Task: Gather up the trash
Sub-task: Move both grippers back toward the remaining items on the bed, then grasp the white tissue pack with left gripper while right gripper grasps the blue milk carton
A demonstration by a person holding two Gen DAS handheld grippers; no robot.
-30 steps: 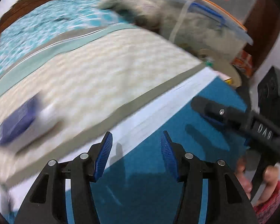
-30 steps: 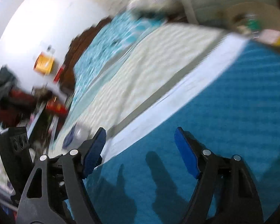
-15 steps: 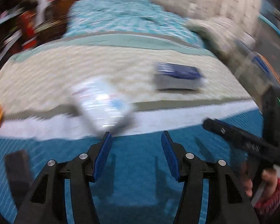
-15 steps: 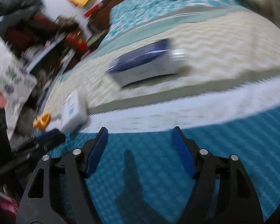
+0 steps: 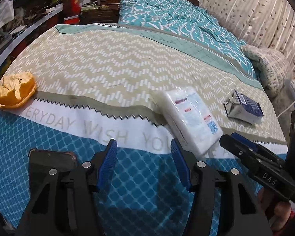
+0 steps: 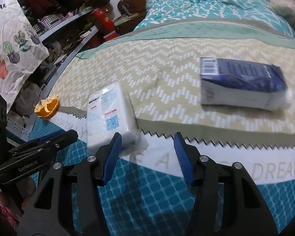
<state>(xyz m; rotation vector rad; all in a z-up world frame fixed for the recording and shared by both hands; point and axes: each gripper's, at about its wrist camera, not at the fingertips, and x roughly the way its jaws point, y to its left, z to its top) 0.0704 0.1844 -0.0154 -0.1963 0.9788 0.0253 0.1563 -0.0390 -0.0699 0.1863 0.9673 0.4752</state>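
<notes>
The white packet [image 6: 108, 116] lies on the bed [image 6: 186, 74] just beyond the right gripper [image 6: 146, 157], whose closing fingers [image 6: 112, 155] stand apart, empty

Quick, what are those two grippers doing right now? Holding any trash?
Left gripper: open, nothing between its jaws, which have just been opening.
Right gripper: open, holding nothing; its jaws have just been closing over the bedspread.
</notes>
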